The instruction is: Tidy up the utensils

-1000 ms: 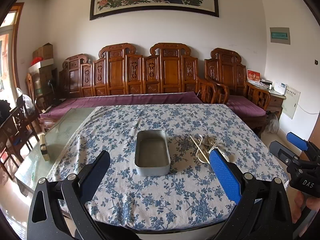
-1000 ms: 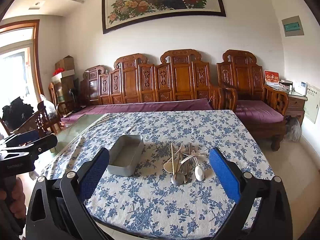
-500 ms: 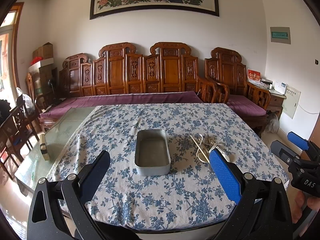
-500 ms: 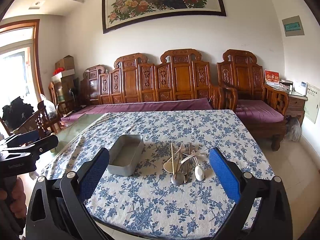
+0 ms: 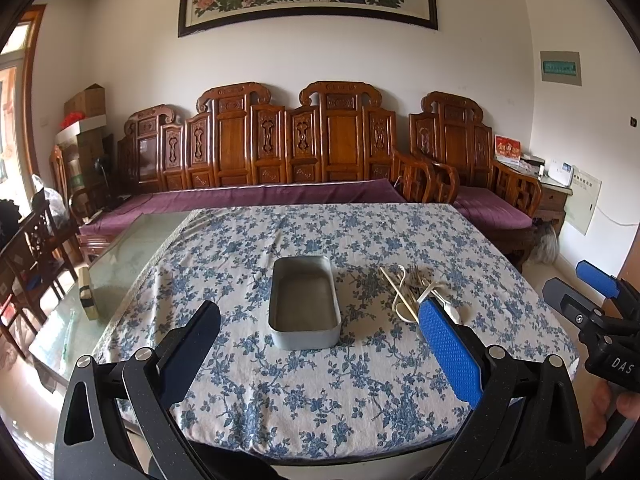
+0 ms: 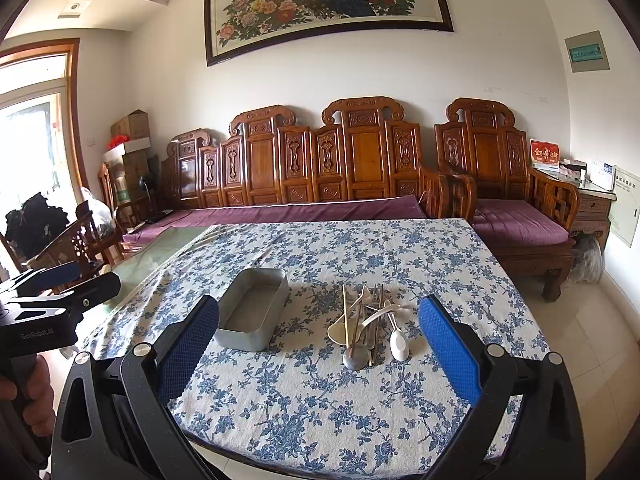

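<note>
The left gripper (image 5: 320,344) is held above the near edge of the table (image 5: 320,412), its jaws spread wide with nothing between them. Straight ahead of the gap, the metal tray (image 5: 305,307) is seen lying on the flowered tablecloth, apparently bare inside. The pile of utensils (image 5: 416,292) lies just past the tip of the right-hand jaw, and its near end is hidden behind that blue pad.

The right gripper (image 6: 319,340) is likewise released and holds nothing. Between its jaws and ahead of them, the utensils (image 6: 368,326) are seen as a tangled heap: a white spoon (image 6: 399,346), a grey spoon bowl (image 6: 355,358) and chopsticks (image 6: 345,320) can be made out, while the pieces underneath cannot be told apart. The tray (image 6: 254,314) lies beside the heap, just beyond the left-hand jaw, not touching it.

Each gripper is caught at the other view's edge, cut off by the frame, with part of a hand (image 6: 36,396) on its handle.
</note>
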Action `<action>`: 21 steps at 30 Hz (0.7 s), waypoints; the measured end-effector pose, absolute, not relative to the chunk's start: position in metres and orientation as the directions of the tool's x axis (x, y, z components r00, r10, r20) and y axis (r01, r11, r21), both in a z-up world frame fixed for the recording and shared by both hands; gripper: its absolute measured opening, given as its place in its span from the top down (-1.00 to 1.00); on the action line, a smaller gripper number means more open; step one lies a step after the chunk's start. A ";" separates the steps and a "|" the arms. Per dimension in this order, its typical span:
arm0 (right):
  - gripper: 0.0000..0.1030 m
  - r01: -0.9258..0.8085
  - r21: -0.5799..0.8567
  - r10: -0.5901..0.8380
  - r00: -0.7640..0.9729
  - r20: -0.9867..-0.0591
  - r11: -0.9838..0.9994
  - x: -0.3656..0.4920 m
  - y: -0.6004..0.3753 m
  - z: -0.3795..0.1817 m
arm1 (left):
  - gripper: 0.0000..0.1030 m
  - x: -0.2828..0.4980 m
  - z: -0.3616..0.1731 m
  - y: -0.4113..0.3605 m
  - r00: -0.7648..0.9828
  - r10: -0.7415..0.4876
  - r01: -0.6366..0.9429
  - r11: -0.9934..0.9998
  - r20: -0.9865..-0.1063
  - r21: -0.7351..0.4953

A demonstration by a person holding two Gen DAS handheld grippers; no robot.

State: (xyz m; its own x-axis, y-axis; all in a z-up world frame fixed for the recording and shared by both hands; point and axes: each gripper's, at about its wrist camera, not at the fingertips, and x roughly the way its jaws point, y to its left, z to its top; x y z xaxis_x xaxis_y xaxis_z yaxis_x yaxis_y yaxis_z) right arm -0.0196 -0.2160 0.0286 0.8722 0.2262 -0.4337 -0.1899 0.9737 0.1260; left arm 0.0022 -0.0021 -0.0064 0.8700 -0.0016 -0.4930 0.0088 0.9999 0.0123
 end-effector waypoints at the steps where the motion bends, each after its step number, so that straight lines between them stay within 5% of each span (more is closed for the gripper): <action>1: -0.95 -0.190 0.125 0.226 0.872 -0.435 0.974 -0.020 -0.216 0.029 | -0.87 0.002 -0.007 -0.002 0.870 -0.001 0.009 1.000 -0.493 0.012; 21: -0.95 -0.190 0.127 0.227 0.870 -0.437 0.973 -0.020 -0.216 0.027 | -0.87 0.002 -0.009 -0.003 0.867 -0.004 0.011 1.000 -0.499 0.011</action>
State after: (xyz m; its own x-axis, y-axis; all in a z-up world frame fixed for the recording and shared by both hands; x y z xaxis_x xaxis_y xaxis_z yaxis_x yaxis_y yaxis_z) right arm -0.0199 -0.2163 0.0272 0.8703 0.2274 -0.4368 -0.1904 0.9734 0.1273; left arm 0.0019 -0.0031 -0.0093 0.8669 -0.0039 -0.4985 0.0110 0.9999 0.0113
